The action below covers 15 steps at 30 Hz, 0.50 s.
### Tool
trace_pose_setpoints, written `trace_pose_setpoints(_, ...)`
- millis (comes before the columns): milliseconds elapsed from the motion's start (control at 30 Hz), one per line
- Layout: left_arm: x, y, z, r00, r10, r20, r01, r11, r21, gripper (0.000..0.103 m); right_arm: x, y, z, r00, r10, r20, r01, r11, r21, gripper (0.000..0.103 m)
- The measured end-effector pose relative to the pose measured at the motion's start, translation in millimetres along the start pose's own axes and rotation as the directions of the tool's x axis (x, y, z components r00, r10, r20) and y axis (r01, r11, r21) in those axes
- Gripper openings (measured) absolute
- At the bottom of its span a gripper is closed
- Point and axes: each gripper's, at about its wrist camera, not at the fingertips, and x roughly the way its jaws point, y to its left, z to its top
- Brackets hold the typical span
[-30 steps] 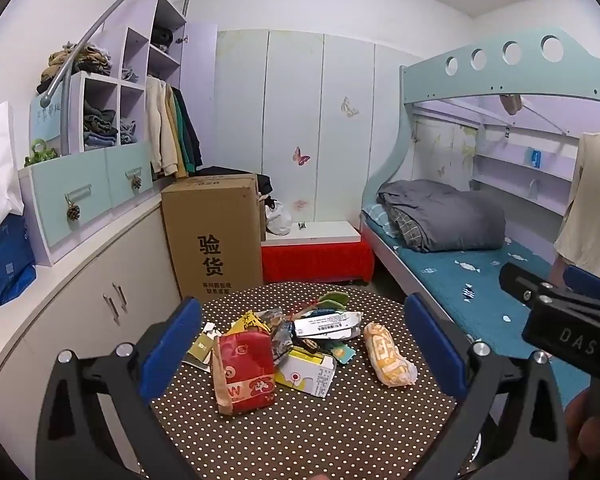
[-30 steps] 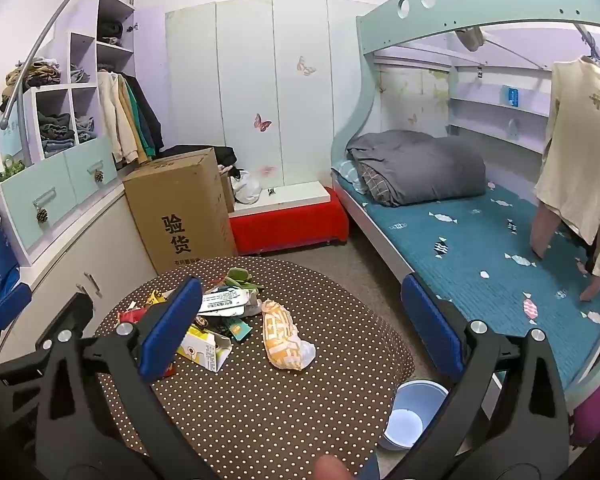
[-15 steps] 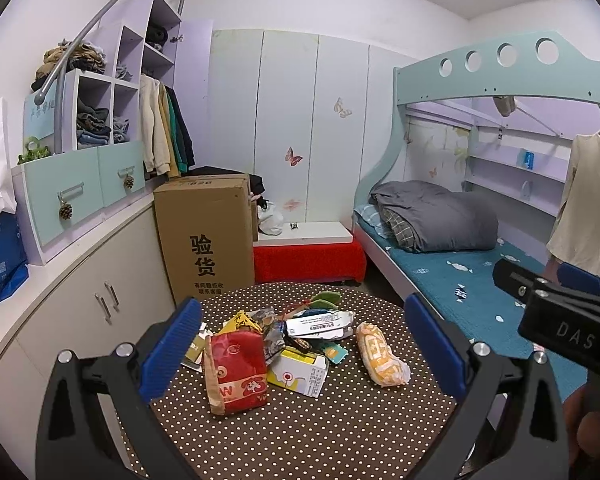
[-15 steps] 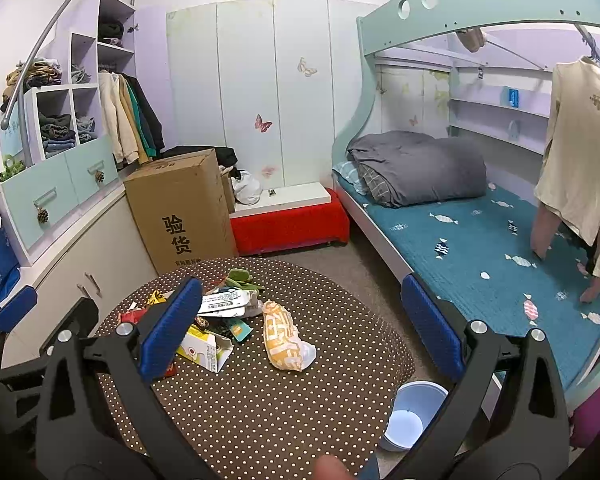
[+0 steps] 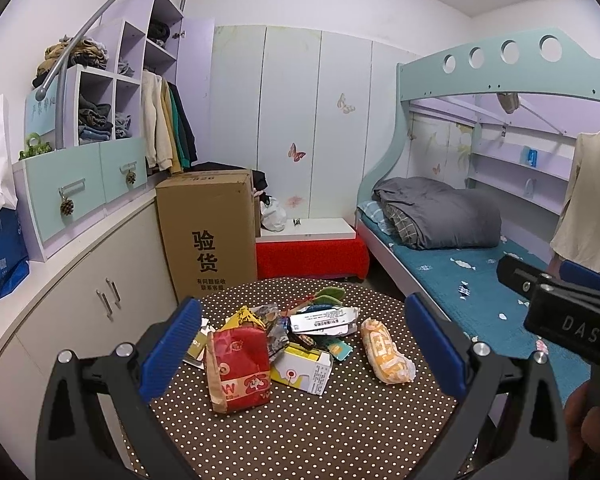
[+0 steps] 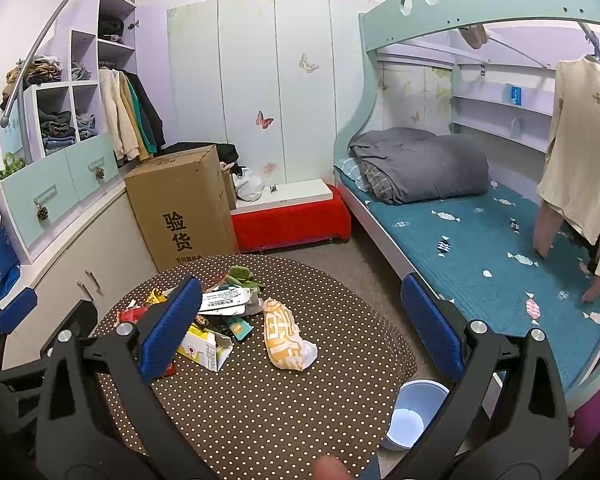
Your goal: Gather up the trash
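Observation:
A pile of trash lies on a round brown polka-dot table (image 5: 300,432): a red snack bag (image 5: 238,368), a yellow-white carton (image 5: 302,370), an orange-yellow wrapper (image 5: 386,352), a white packet (image 5: 324,316) and smaller scraps. My left gripper (image 5: 302,344) is open and empty, held above the table's near side. My right gripper (image 6: 300,320) is open and empty, also above the table (image 6: 260,400). The wrapper (image 6: 286,334) and carton (image 6: 206,346) show between its fingers. A pale blue bin (image 6: 414,412) stands on the floor beside the table's right edge.
A tall cardboard box (image 5: 208,232) and a red-draped low bench (image 5: 312,256) stand beyond the table. White cabinets (image 5: 84,300) run along the left. A bunk bed with teal mattress (image 6: 480,248) fills the right side. The right gripper's body (image 5: 560,312) shows at the left view's right edge.
The left view has shifted slightly, so the table and trash sit a little left of where they were. The right gripper has barely moved. Both stay open.

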Motion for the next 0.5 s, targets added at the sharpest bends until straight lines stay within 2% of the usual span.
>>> trace_pose_setpoints(300,21,10,-13,0.998,0.022,-0.056,-0.022,1.0,-0.004,0.099,22,-1,-4,0.999,0.001,-0.051,-0.001,1.0,-0.01,0.098)
trace_pose_setpoints(500,49,25,-36,0.989,0.057,-0.139,-0.058,0.998,-0.002,0.099,52,-2,-17,0.992,-0.003,-0.125,0.0,1.0,-0.017,0.098)
